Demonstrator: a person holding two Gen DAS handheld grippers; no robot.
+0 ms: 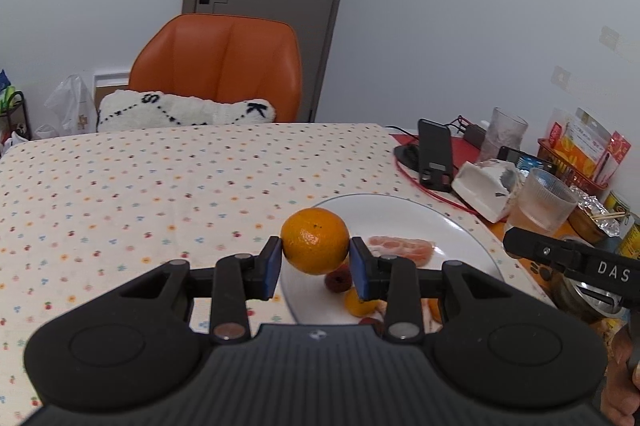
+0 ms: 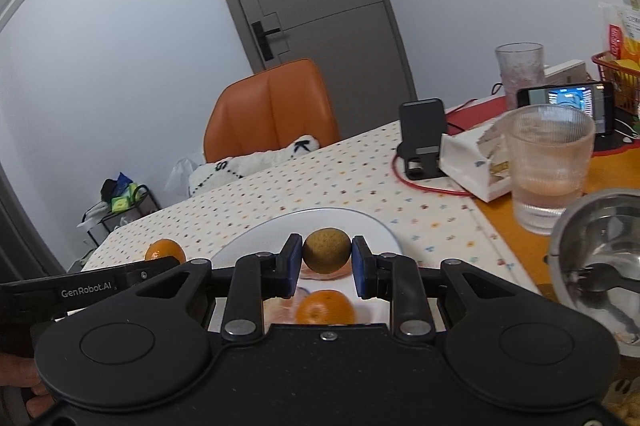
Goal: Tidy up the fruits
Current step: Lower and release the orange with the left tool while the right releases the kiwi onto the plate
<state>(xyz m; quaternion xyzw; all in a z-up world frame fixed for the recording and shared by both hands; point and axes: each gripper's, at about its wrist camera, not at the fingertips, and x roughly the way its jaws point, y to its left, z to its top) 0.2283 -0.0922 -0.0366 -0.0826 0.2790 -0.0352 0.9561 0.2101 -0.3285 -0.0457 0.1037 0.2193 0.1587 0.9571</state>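
Two hand-held grippers above a round white ceramic plate (image 1: pixel 452 222), each carrying one fruit. The left gripper (image 1: pixel 316 260) has its blue-padded fingers (image 1: pixel 273 268) clamped on a bright orange mandarin (image 1: pixel 315 240), one pad pressed to each side of the fruit. The mandarin hangs clear of the cloth, over the plate's left rim. The right gripper (image 2: pixel 326 260) is likewise closed on a small round olive-brown fruit (image 2: pixel 327 250), held above the plate's interior (image 2: pixel 376 226).

On the plate lie peeled pale-pink citrus segments (image 1: pixel 402 248), a small dark red fruit (image 1: pixel 338 281) and a second small orange mandarin (image 2: pixel 325 310); this last sits directly below and nearer the camera than the brown fruit in the right wrist view. Both carried fruits are near-spherical, so neither has a long axis that bears on placement.

The deciding relation is vertical: the plate lies below both loads, the right gripper's fruit well inside the rim, the left gripper's mandarin at the rim's edge. Judged from this, the right side is better placed to set down; the left needs a shift toward the plate's centre. A ribbed clear glass tumbler (image 2: pixel 550 165) stands to the plate's right, well apart.
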